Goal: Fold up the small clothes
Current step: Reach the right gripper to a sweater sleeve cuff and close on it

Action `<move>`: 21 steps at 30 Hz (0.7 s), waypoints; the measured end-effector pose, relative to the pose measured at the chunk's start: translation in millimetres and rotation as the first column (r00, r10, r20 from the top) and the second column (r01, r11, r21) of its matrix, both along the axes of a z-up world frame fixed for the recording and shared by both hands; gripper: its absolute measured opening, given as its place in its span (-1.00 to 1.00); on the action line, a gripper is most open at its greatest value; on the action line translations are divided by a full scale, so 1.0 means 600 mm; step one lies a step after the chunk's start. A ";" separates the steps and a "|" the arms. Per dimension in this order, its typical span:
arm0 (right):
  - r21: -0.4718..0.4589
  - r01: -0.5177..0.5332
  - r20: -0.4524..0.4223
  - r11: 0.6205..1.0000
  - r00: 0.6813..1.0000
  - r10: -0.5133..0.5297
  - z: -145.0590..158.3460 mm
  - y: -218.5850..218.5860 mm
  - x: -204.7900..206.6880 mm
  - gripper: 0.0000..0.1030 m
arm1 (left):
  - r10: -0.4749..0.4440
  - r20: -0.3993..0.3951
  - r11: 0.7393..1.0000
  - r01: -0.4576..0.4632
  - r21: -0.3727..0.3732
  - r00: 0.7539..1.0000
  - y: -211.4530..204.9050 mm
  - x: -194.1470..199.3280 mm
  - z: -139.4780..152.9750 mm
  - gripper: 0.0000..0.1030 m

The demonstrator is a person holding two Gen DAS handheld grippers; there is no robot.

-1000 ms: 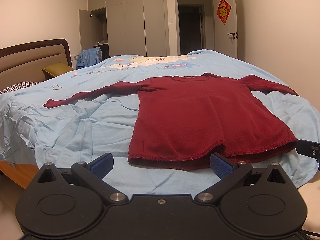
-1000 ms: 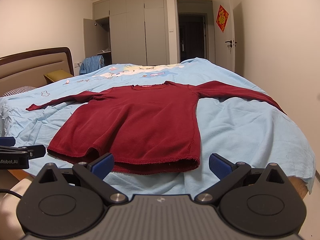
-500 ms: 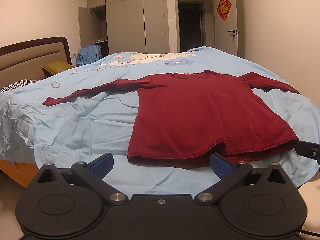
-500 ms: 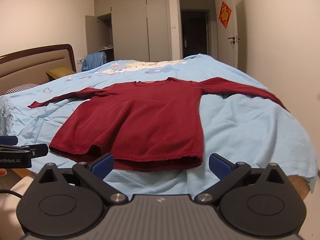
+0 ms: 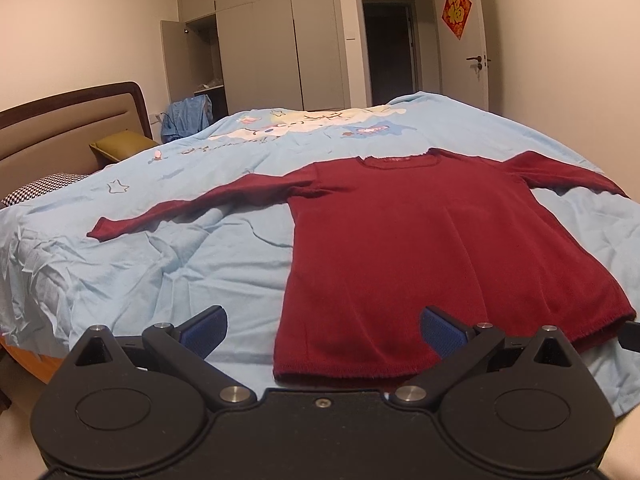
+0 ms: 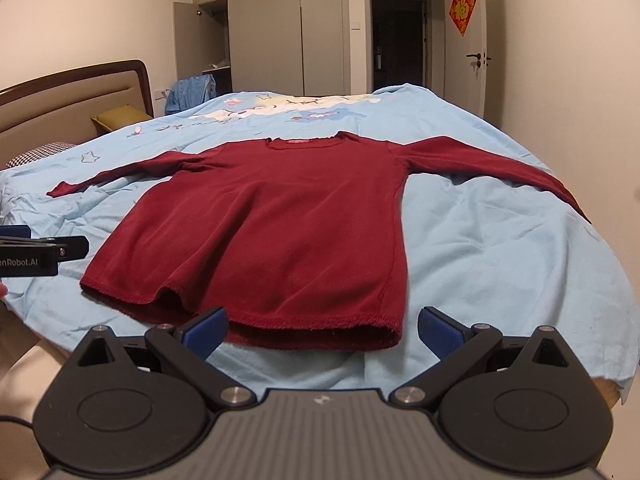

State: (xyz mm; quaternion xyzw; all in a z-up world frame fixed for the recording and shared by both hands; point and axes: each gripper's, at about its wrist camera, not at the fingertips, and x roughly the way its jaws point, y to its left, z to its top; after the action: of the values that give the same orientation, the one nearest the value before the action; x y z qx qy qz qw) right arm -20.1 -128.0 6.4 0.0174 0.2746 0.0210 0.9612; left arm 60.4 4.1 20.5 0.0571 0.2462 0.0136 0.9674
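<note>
- Beige walls, a bank of grey wardrobe doors (image 5: 276,40) with one door swung open, and a dark doorway (image 5: 390,48) are seen at the back of the bedroom; a red paper ornament (image 5: 457,11) is fixed on the white door beside it.
- Most of both views is filled by a bed covered with a pale blue sheet (image 5: 160,264) printed with cartoon figures near its far end.
- At the left a padded headboard (image 5: 60,128) with a dark wooden frame is seen, with an olive cushion (image 5: 120,146) and a checked pillow (image 5: 44,184) near it.
- A blue garment (image 5: 186,114) is draped on something past the bed.
- A dark red long-sleeved top (image 5: 408,248) is laid flat on the sheet, neckline away from the cameras, hem near the bed's near edge, both sleeves spread outwards.
- The left gripper (image 5: 322,330) is held just in front of the hem's left part, its blue-padded jaws spread wide and nothing gripped between them.
- The right gripper (image 6: 322,330) is held before the hem's right corner, likewise spread apart and empty.
- In the right wrist view the left gripper is seen from the side at the left edge, beside the hem's left corner.
- Contact between either gripper and the cloth cannot be made out.
</note>
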 end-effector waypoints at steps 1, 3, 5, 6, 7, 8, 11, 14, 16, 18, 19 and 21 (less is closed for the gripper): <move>-0.001 0.003 0.002 1.000 1.000 -0.003 0.001 -0.003 0.007 1.00 | 0.001 -0.001 1.000 -0.001 0.001 1.000 0.000 0.007 0.003 0.99; -0.007 0.006 0.002 1.000 1.000 -0.006 0.004 -0.008 0.019 1.00 | 0.009 -0.002 1.000 -0.009 0.001 1.000 0.000 0.027 0.008 0.99; -0.015 0.010 0.002 1.000 1.000 -0.010 0.005 -0.015 0.040 1.00 | 0.019 -0.006 1.000 -0.019 -0.003 1.000 0.000 0.051 0.011 0.99; -0.018 0.013 0.000 1.000 1.000 -0.013 0.005 -0.019 0.050 1.00 | 0.023 -0.012 1.000 -0.023 -0.004 1.000 -0.001 0.064 0.012 0.99; -0.020 0.016 -0.002 1.000 1.000 -0.016 0.004 -0.022 0.060 1.00 | 0.027 -0.017 1.000 -0.027 -0.003 1.000 -0.003 0.076 0.013 0.99; -0.020 0.018 -0.007 1.000 1.000 -0.018 0.004 -0.026 0.071 1.00 | 0.030 -0.021 1.000 -0.030 -0.002 0.999 -0.004 0.092 0.014 0.99; -0.019 0.031 -0.021 0.999 0.999 -0.032 -0.001 -0.040 0.105 0.99 | 0.037 -0.029 0.999 -0.037 0.007 0.999 -0.012 0.135 0.016 0.99; -0.017 0.054 -0.027 0.998 0.998 -0.054 -0.005 -0.057 0.142 1.00 | 0.039 -0.037 0.999 -0.038 0.010 0.999 -0.026 0.181 0.019 0.99; -0.009 0.067 -0.033 0.998 0.997 -0.067 -0.009 -0.072 0.166 1.00 | 0.036 -0.043 0.999 -0.035 0.010 0.998 -0.036 0.212 0.019 0.99; -0.004 0.081 -0.039 0.997 0.996 -0.081 -0.012 -0.088 0.190 1.00 | 0.030 -0.045 0.999 -0.030 0.011 0.999 -0.048 0.241 0.019 0.99; -0.003 0.088 -0.040 0.996 0.995 -0.088 -0.013 -0.096 0.200 1.00 | 0.028 -0.045 1.000 -0.028 0.012 0.999 -0.055 0.255 0.019 0.99; 0.002 0.105 -0.039 0.995 0.994 -0.105 -0.015 -0.115 0.222 1.00 | 0.039 -0.041 0.999 -0.039 0.004 0.998 -0.066 0.278 0.018 0.99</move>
State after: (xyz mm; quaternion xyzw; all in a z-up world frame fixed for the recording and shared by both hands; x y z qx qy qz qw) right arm 113.1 -197.0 -2.9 0.0343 0.2918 -0.0291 0.9554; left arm 227.2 -35.8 31.3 0.0543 0.2668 0.0315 0.9617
